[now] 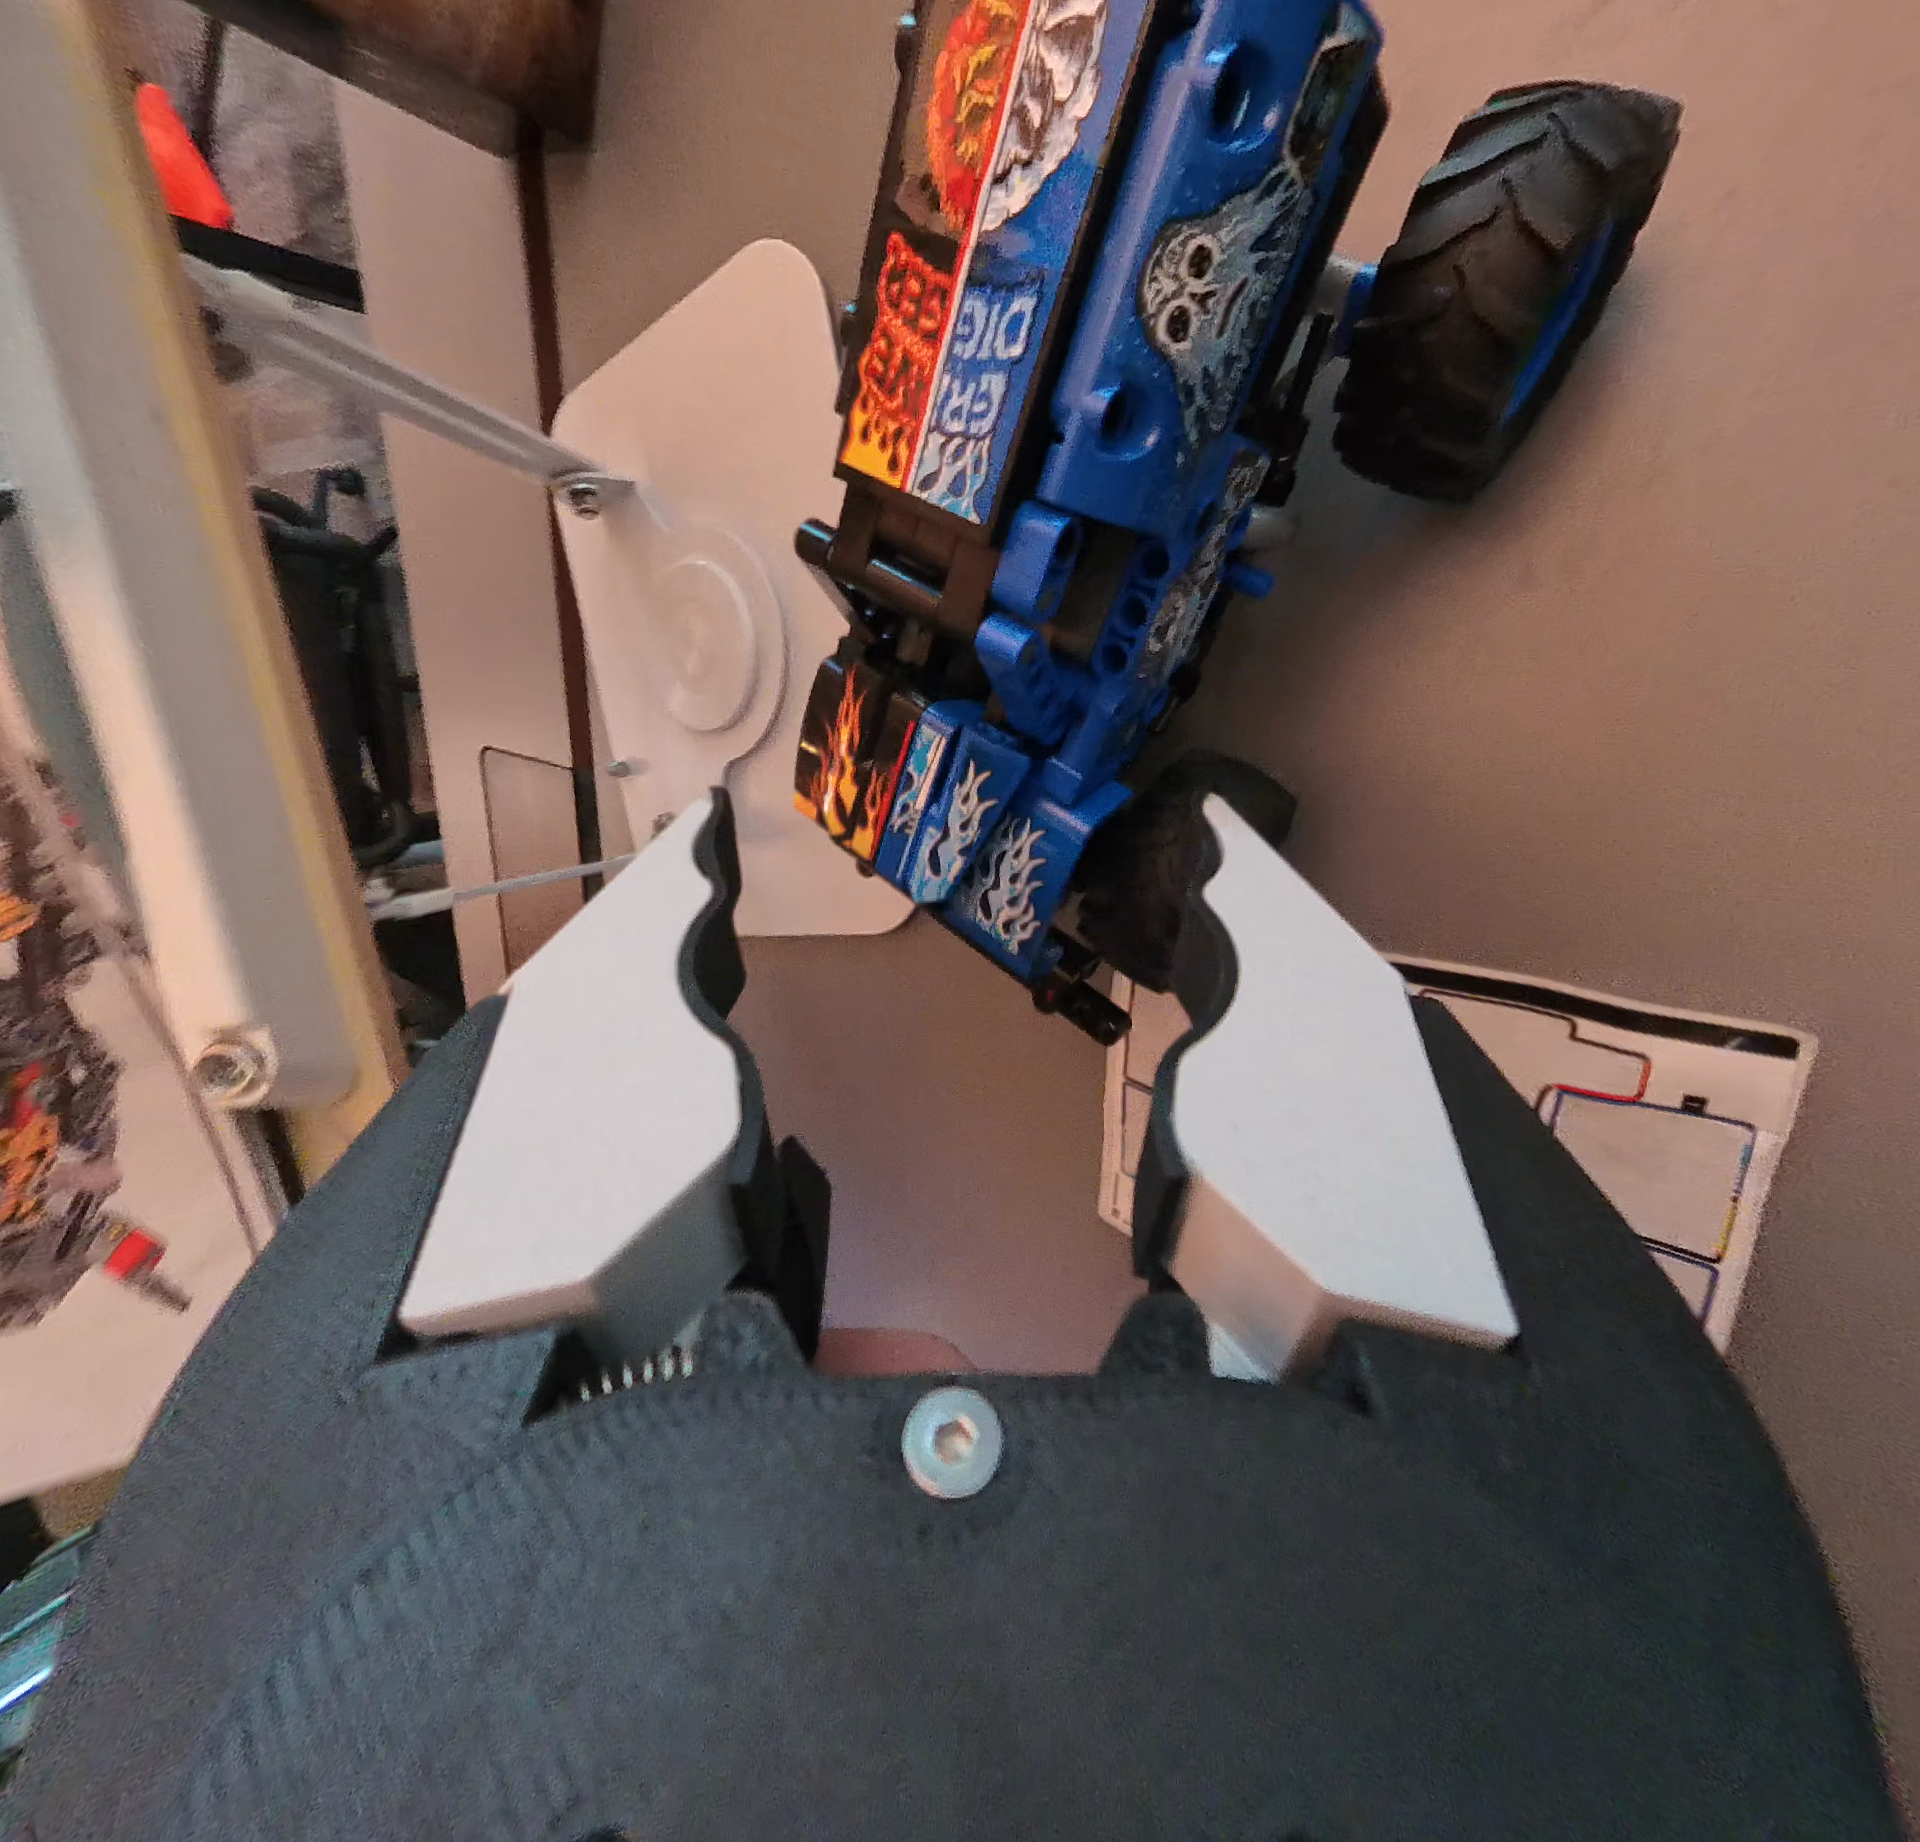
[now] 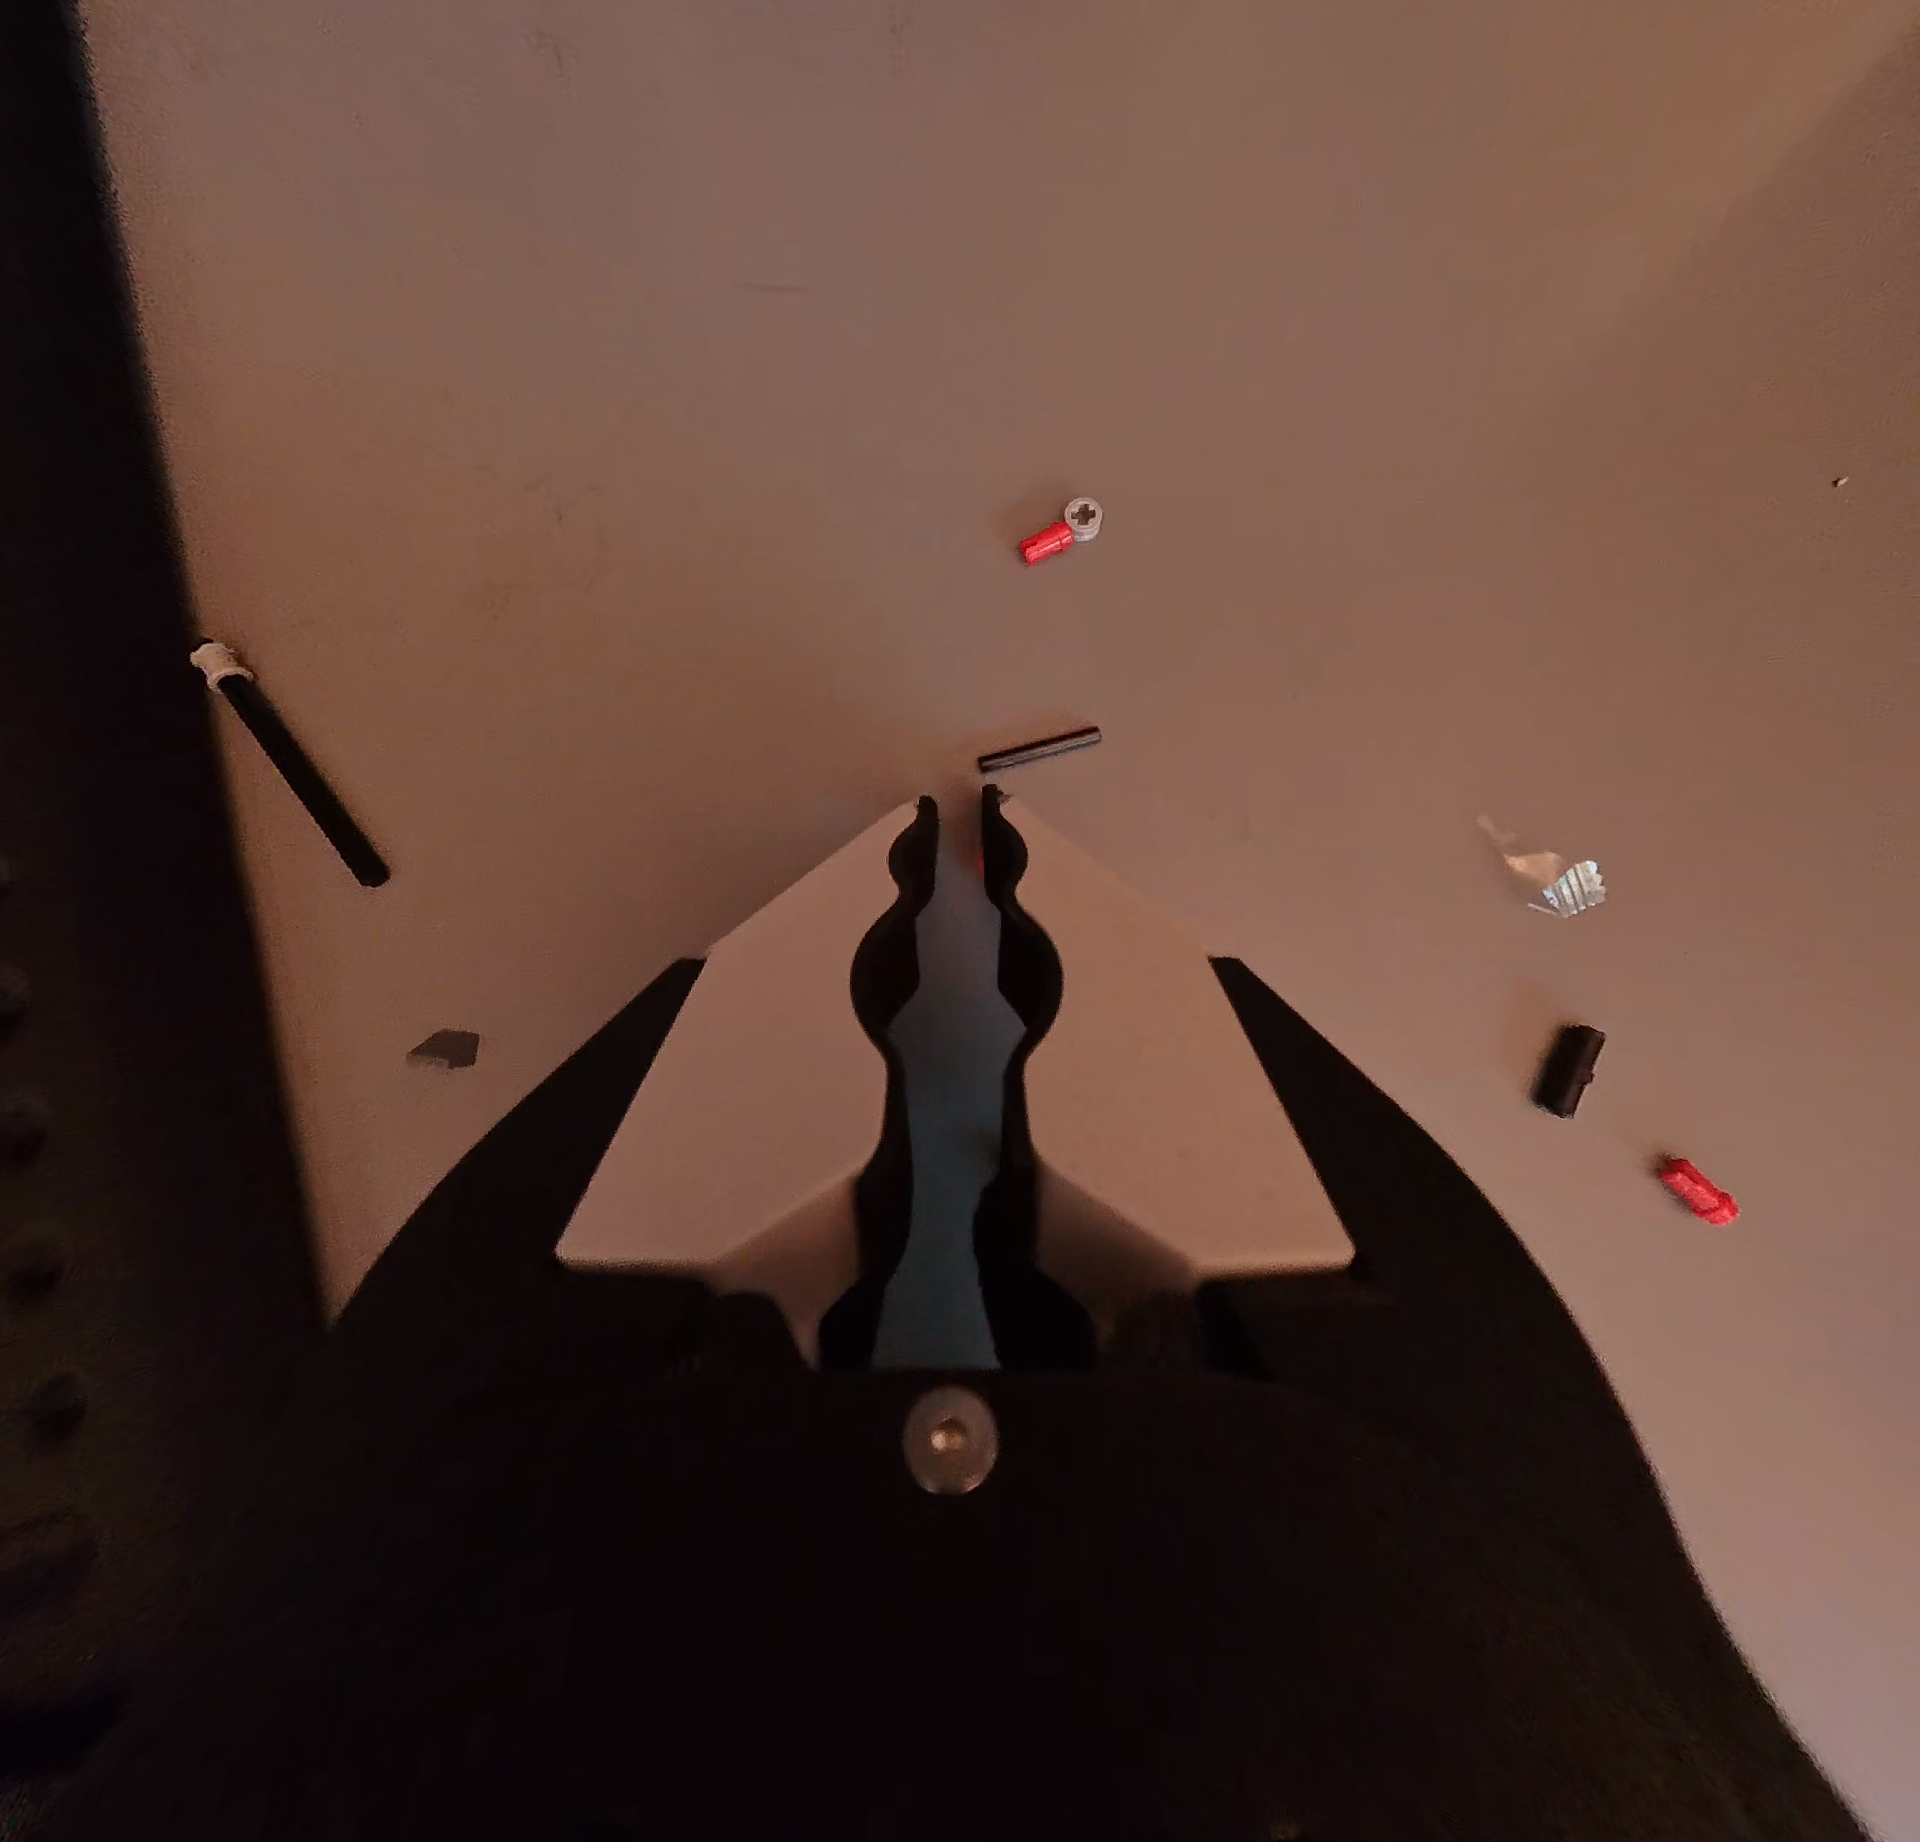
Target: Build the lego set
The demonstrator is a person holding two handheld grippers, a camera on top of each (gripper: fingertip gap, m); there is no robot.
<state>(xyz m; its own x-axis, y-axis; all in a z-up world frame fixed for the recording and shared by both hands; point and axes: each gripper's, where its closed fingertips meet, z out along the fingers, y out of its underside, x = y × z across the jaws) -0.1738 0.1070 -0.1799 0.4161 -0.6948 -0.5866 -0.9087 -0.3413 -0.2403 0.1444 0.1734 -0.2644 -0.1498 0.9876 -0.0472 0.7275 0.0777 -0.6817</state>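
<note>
A blue monster truck model [image 1: 1122, 358] with flame and skull stickers stands on the beige table [image 1: 1558, 753], one big black tyre [image 1: 1507, 286] at its far side. My left gripper [image 1: 964, 810] is open, its fingertips at the truck's front end, the right fingertip [image 1: 1221, 857] beside the front tyre [image 1: 1143, 878]. My right gripper [image 2: 958, 805] is nearly shut just above the table, with a sliver of a small red piece [image 2: 980, 860] showing between its tips. A short black axle [image 2: 1039, 750] lies just beyond the tips.
Loose parts lie on the table: a red pin [image 2: 1045, 544] by a grey bush [image 2: 1085, 515], a long black axle [image 2: 296, 769], a grey piece [image 2: 445, 1049], a black connector [image 2: 1567, 1070], another red pin [image 2: 1699, 1192], a plastic scrap [image 2: 1553, 883]. A white plate [image 1: 707, 504] and a printed sheet [image 1: 1621, 1148] flank the truck. One gripper's finger ends stand about 35 cm off the other's. The red pin [image 2: 1045, 544] sits 5 cm or so from the ends of my right fingers.
</note>
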